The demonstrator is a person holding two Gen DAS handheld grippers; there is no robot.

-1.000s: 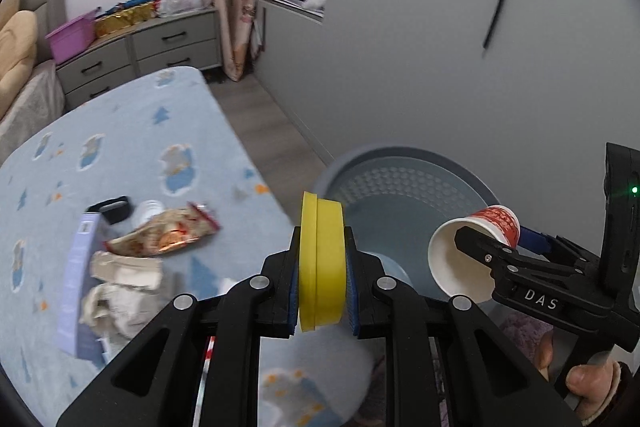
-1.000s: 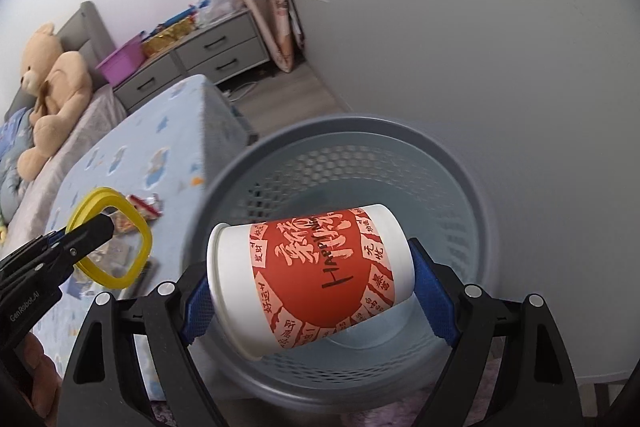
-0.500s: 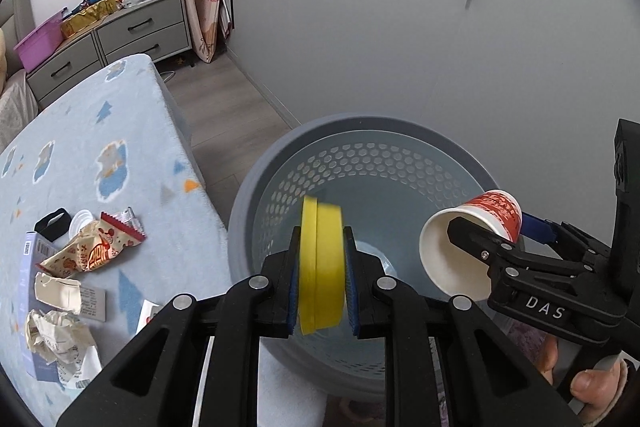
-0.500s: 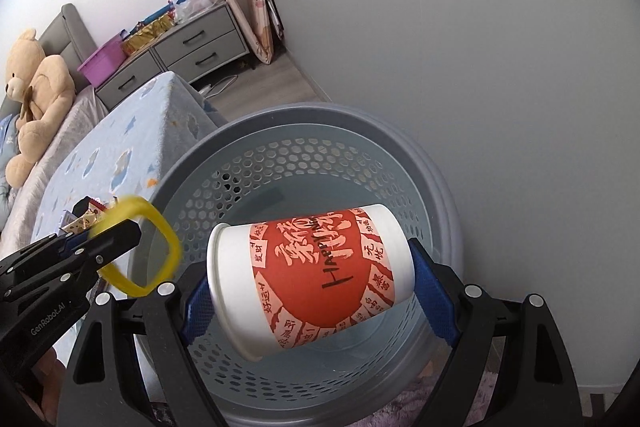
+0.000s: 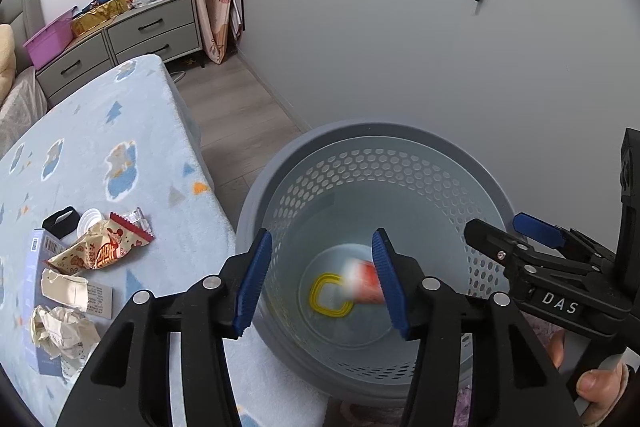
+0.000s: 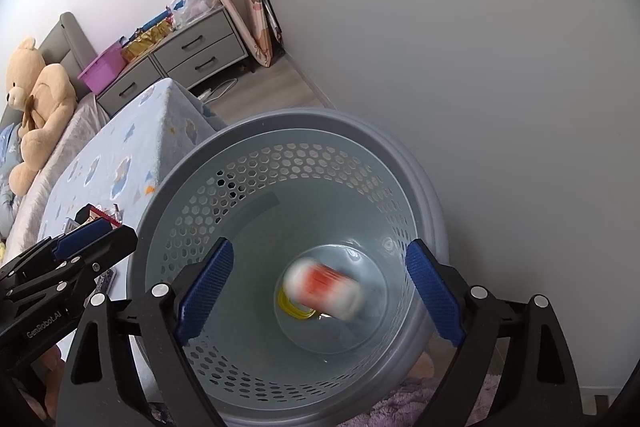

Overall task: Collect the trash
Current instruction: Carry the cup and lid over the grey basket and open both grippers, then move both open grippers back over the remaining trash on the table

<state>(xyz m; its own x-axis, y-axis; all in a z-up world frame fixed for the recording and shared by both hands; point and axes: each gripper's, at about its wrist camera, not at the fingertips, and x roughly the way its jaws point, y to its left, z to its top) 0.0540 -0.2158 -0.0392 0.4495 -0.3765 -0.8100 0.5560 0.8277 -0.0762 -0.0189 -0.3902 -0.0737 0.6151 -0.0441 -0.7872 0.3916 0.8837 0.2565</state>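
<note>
Left gripper [image 5: 322, 281] and right gripper [image 6: 320, 291] both gape wide, holding nothing, above the bin [image 6: 280, 123]. Below them, a blurred red cup [image 6: 324, 287] and yellow ring [image 5: 330, 297] lie inside.

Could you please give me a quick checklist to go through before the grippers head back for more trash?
1. Left gripper open and empty: ok.
2. Right gripper open and empty: ok.
3. Cup inside the bin: ok, though blurred, so whether it has settled cannot be told.
4. Yellow ring on the bin floor: ok.
5. Trash left on the bed, such as the snack wrapper and crumpled paper: not ok, still to collect.
</note>
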